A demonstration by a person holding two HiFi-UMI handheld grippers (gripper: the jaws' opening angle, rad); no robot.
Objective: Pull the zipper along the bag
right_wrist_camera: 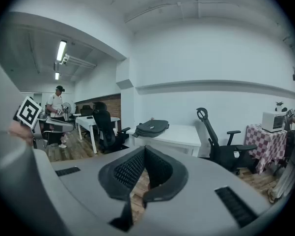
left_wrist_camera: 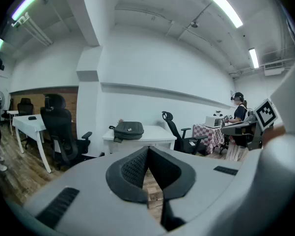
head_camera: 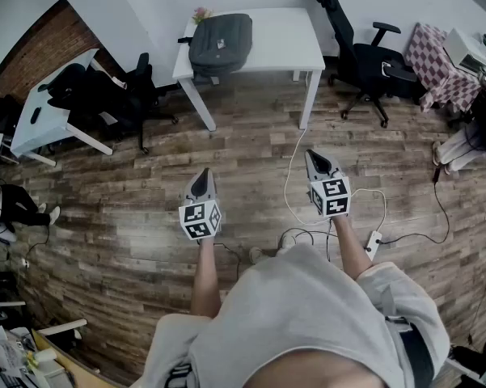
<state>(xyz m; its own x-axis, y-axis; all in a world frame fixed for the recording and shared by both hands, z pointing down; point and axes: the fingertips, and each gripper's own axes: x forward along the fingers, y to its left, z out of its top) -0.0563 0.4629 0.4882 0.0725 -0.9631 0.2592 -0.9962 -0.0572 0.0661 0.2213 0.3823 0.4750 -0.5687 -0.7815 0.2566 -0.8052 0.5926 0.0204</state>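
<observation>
A dark grey bag (head_camera: 220, 44) lies on the left part of a white table (head_camera: 285, 39) across the room; it also shows as the bag (left_wrist_camera: 128, 130) in the left gripper view and the bag (right_wrist_camera: 152, 128) in the right gripper view. Its zipper is too small to make out. My left gripper (head_camera: 202, 178) and right gripper (head_camera: 314, 158) are held out over the wooden floor, well short of the table. Both are shut with nothing between the jaws, as seen at the left gripper (left_wrist_camera: 147, 151) and the right gripper (right_wrist_camera: 144, 150).
A black office chair (head_camera: 364, 55) stands right of the table, another black chair (head_camera: 125, 95) by a second white desk (head_camera: 44, 111) to the left. Cables and a power strip (head_camera: 373, 244) lie on the floor near my feet. A person (right_wrist_camera: 55, 113) stands far left; another sits at far right.
</observation>
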